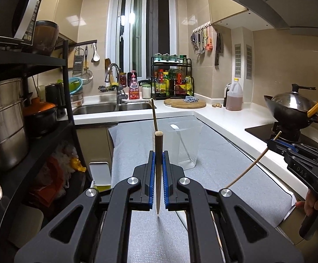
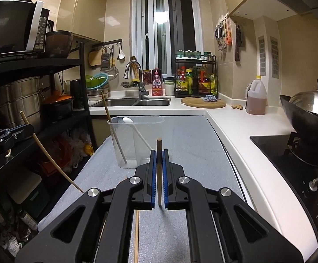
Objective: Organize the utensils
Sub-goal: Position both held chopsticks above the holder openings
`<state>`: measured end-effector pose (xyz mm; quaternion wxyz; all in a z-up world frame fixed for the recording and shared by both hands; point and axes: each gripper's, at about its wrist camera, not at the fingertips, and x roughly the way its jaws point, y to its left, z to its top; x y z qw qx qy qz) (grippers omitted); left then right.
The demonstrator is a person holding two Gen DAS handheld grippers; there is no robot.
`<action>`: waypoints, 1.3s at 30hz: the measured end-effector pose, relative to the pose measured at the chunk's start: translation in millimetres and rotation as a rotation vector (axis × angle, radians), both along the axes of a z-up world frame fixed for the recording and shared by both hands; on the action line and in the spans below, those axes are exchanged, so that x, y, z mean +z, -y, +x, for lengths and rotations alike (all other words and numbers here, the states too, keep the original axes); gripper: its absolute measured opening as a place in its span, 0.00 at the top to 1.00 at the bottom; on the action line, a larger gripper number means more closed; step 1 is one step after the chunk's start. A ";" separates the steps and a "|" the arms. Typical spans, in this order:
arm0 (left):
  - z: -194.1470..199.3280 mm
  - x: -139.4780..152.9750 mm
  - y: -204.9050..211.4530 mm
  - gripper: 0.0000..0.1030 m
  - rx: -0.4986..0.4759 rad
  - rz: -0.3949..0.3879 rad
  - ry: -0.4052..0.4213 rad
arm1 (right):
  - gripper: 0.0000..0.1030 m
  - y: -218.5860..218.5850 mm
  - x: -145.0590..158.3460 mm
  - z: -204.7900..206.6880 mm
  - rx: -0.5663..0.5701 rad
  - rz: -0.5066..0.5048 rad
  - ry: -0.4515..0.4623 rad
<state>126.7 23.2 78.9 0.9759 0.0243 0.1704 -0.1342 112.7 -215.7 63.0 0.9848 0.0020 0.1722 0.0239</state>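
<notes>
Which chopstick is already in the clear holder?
The chopstick leaning in the clear holder beside the white spoon; the other two are clamped in the left gripper and right gripper.

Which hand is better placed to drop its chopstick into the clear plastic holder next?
Probably the left gripper: its brown wooden chopstick lines up near the clear plastic holder. The right gripper has the holder off to its left.
</notes>
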 end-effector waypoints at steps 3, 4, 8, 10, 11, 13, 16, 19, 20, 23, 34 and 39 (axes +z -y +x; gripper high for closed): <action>10.1 2.5 -0.4 0.94 -0.004 0.006 -0.020 | 0.95 -1.0 4.1 9.9 0.015 -0.016 -0.016; 13.7 3.6 -0.7 0.94 -0.003 0.007 -0.027 | 0.95 -0.8 6.3 13.8 0.021 -0.016 -0.023; 27.7 12.6 -2.1 0.94 -0.013 -0.011 -0.045 | 0.95 -1.7 17.8 24.5 0.033 -0.018 -0.016; 33.5 18.3 -1.4 0.94 -0.020 -0.009 -0.043 | 0.95 -1.8 25.9 31.4 0.047 -0.017 -0.013; 36.7 21.9 -0.3 0.94 -0.025 -0.004 -0.039 | 0.95 -2.3 30.5 35.1 0.054 -0.018 -0.009; 42.0 28.0 1.8 0.94 -0.033 0.002 -0.034 | 0.95 -3.3 39.3 41.7 0.068 -0.022 -0.001; 51.8 43.4 5.8 0.94 -0.050 0.005 -0.015 | 0.95 -4.1 55.9 51.3 0.088 -0.019 0.012; 60.6 63.5 9.9 0.94 -0.063 0.009 0.020 | 0.95 -3.9 75.1 61.4 0.105 -0.009 0.024; 63.3 70.1 11.6 0.94 -0.067 0.010 0.032 | 0.95 -3.8 82.4 64.7 0.109 -0.009 0.033; 71.6 91.3 17.4 0.94 -0.078 0.011 0.070 | 0.95 -4.0 103.3 74.3 0.116 -0.004 0.061; 106.7 134.8 44.4 0.94 -0.130 0.003 0.136 | 0.95 -13.3 156.5 117.9 0.109 0.003 0.181; 133.5 129.4 49.3 0.94 -0.138 0.002 0.114 | 0.95 -17.6 162.3 142.2 0.109 0.010 0.221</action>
